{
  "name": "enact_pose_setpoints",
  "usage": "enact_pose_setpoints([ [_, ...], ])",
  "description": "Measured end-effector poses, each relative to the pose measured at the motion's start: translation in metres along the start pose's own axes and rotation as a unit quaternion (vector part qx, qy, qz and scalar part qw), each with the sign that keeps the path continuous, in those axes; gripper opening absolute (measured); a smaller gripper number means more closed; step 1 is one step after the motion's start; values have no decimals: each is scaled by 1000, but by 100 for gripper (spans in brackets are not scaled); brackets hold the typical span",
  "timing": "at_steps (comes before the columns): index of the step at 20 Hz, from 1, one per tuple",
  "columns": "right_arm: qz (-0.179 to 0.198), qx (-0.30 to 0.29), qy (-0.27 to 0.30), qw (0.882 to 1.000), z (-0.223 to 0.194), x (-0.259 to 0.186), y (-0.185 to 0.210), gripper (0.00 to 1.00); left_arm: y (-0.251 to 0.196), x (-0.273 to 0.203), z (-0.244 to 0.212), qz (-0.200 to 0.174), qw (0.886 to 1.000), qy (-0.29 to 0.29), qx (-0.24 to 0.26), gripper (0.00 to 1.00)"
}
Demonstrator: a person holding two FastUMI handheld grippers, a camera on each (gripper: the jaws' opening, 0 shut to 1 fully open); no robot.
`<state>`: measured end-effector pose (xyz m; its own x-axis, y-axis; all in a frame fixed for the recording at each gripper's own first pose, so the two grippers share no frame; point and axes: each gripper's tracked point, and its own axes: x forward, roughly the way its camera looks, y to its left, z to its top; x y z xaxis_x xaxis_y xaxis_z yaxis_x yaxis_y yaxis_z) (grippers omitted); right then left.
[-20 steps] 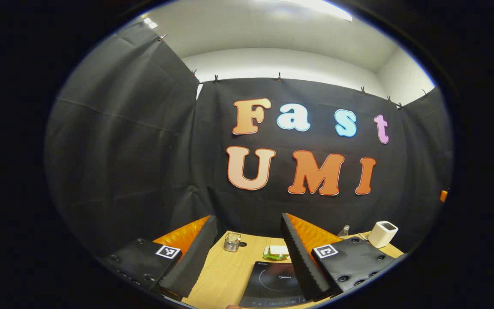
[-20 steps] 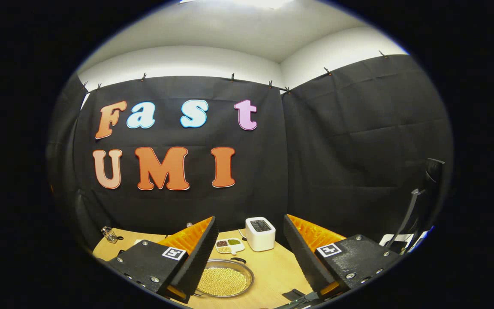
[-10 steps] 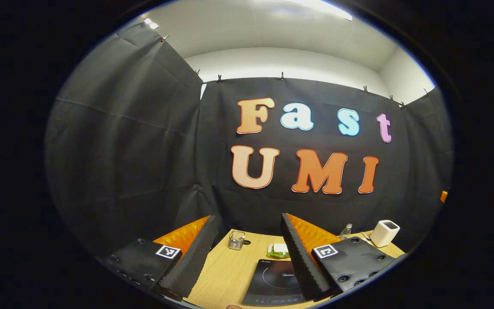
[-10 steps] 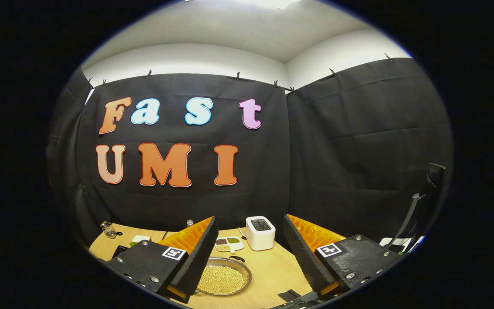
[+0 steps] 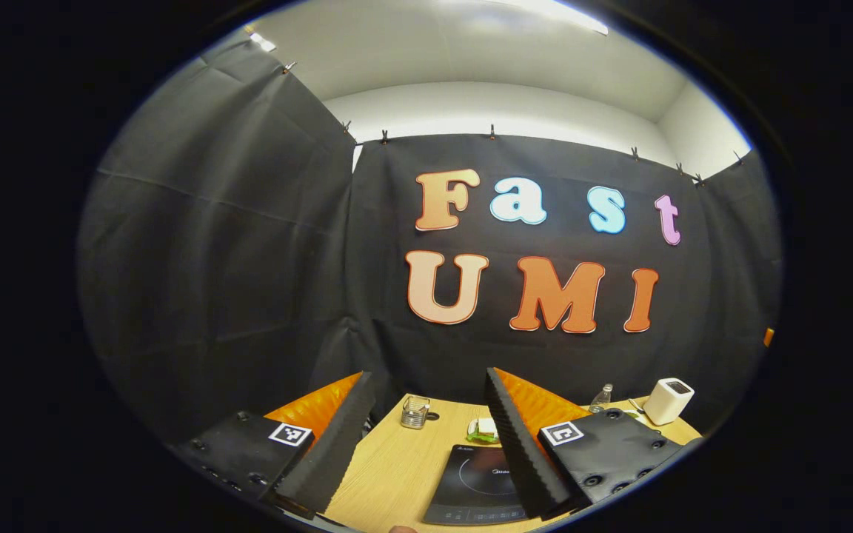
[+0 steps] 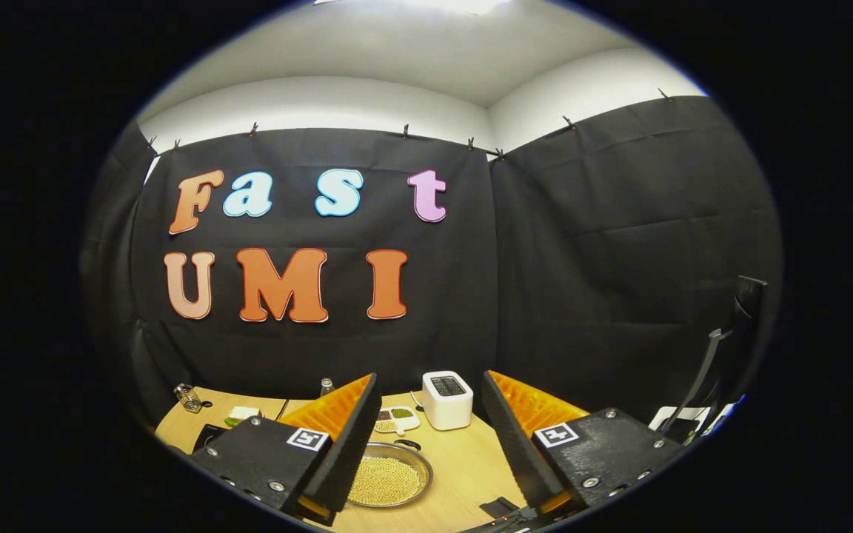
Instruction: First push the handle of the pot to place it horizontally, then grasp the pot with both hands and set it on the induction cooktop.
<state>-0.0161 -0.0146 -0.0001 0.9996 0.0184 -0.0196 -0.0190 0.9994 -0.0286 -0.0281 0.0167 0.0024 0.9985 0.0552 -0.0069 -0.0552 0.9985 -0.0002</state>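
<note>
The bench lies below and ahead of both tongs, and over the last second more of it has slid into the left gripper view, so both tongs seem to be drifting slightly rather than committing to a move. Ahead of the left tongs, just right of the gap between the jaws, sits the induction cooktop, bare on top; against a second ago it shows a little farther right and lower, partly behind the right finger. Ahead of the right tongs, low inside the gap and toward the left finger, lies the pot, a shallow metal pan full of pale beans, its dark handle at the far rim toward the white box beyond. The right tongs' gap has narrowed a touch since the earlier pictures, yet both tongs are released, jaws apart and gripping nothing. Beyond the left tongs a small wire basket stands far off. The handle push is not yet begun, I judge; the right tongs are nearest to it and need to drop toward the far rim.
</note>
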Motion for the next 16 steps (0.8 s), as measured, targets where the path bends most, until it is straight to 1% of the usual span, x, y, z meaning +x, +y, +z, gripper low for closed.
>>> enact_pose_setpoints([
  [1,1,0,2,1000,-2,-1,0,84,0,0,0,1,1000,0,0,97],
  [2,5,2,3,1000,-3,-2,2,78,1,-1,0,1,1000,1,0,97],
  [3,10,4,4,1000,-3,-3,5,75,2,-2,-1,2,1000,2,0,97],
  [4,13,3,5,1000,-4,-4,6,66,1,-2,-2,2,1000,3,-1,97],
  [6,15,-4,5,1000,-7,-4,7,55,-1,-4,-2,0,1000,4,1,97],
  [7,17,-7,6,1000,-8,-5,8,41,-1,-5,-2,0,1000,3,4,97],
  [9,26,-14,10,1000,-12,-6,14,30,-1,-6,-1,0,1000,1,8,97],
  [10,32,-17,13,999,-14,-6,17,23,-1,-6,-1,0,1000,1,7,97],
  [11,37,-19,17,999,-18,-7,20,19,0,-7,-1,0,1000,1,6,97],
  [12,43,-22,20,999,-21,-7,24,12,1,-7,-1,1,1000,2,5,97],
  [13,47,-26,24,998,-25,-7,25,9,2,-7,-3,1,1000,3,4,97],
  [14,53,-28,31,998,-30,-6,29,2,2,-8,-4,3,1000,4,3,97],
  [16,66,-34,47,996,-44,-6,38,0,3,-7,-4,4,1000,5,4,97],
])
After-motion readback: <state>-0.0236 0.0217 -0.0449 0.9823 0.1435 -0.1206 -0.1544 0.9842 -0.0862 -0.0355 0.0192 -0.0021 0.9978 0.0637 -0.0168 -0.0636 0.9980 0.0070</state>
